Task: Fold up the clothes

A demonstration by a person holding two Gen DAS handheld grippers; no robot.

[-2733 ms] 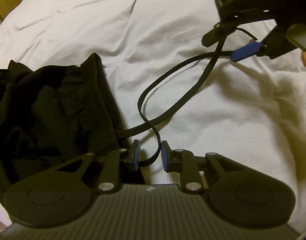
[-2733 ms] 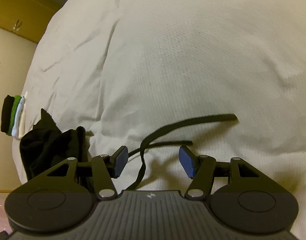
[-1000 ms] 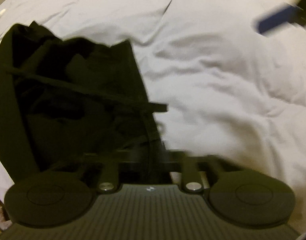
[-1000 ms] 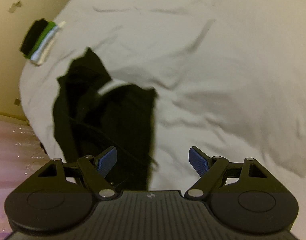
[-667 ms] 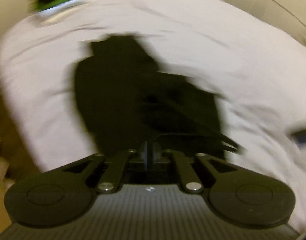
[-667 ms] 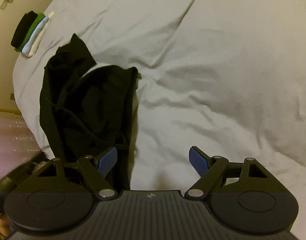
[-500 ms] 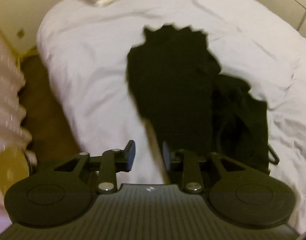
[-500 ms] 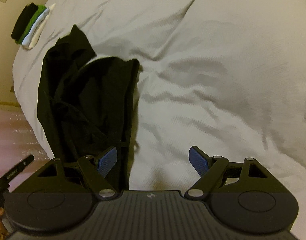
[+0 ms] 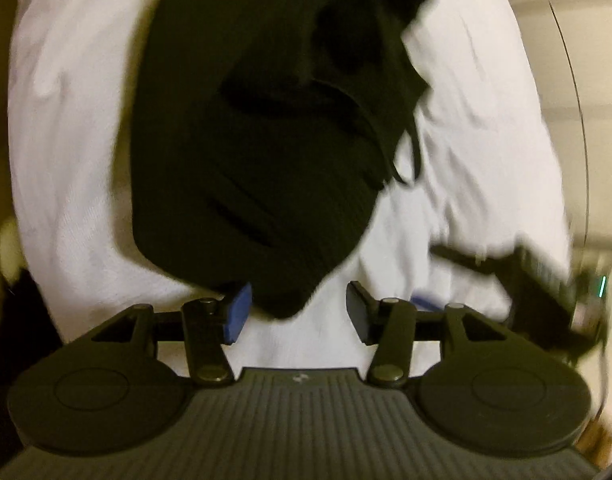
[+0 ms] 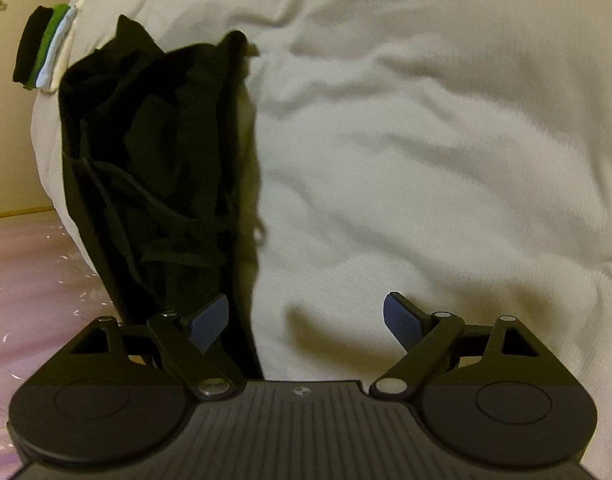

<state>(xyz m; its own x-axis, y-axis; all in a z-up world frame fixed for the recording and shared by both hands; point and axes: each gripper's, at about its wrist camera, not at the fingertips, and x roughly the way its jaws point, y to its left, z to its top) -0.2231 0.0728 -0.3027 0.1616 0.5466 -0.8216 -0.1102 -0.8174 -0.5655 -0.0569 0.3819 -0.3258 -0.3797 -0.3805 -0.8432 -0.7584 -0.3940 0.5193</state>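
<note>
A black garment (image 9: 265, 120) lies crumpled on the white bedding (image 9: 73, 160), with thin black drawstrings trailing over it. My left gripper (image 9: 295, 314) is open, and the garment's near corner pokes between its blue pads without being held. In the right wrist view the same garment (image 10: 157, 168) lies along the bed's left edge, cords (image 10: 177, 216) crossing it. My right gripper (image 10: 306, 322) is wide open over bare bedding (image 10: 426, 160), its left pad against the garment's near end. The right gripper's body (image 9: 546, 292) shows blurred at the left view's right side.
A stack of folded clothes (image 10: 45, 48), black, green and white, sits at the bed's far left corner. Pinkish floor (image 10: 33, 280) lies left of the bed. A pale wall or cabinet (image 9: 578, 100) stands beyond the bed's right side.
My left gripper let go of the drawstring, swung round to the garment's end and opened wider. The right gripper dropped closer to the garment's near edge, still open.
</note>
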